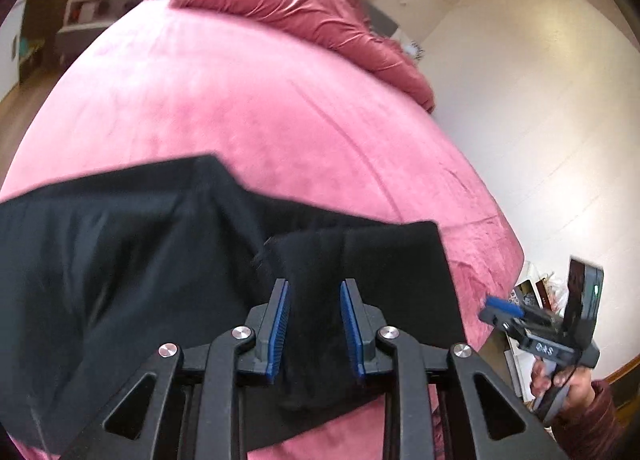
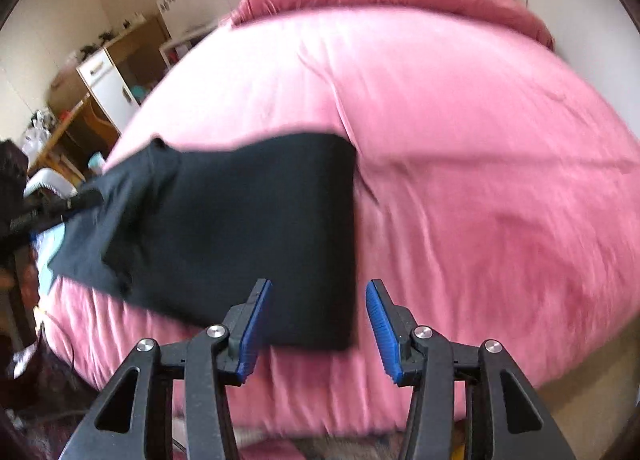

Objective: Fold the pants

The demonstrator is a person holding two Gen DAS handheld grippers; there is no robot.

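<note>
Left tongs [image 1: 314,310] point forward and downward, their two blue-padded fingers [image 1: 280,324] parted with a moderate gap. Black cloth lies in that gap, but the pads do not visibly press on it.

Right tongs [image 2: 319,318] also tilt downward, with the blue pads [image 2: 380,324] set wider apart than the left pair. Nothing is clamped between them.

In the left wrist view, the right tongs appear from the side near the lower right corner of the bed, one blue fingertip showing. The person's hand [image 1: 560,380] wraps the handle from below, and a dark red sleeve [image 1: 592,416] covers the wrist.
</note>
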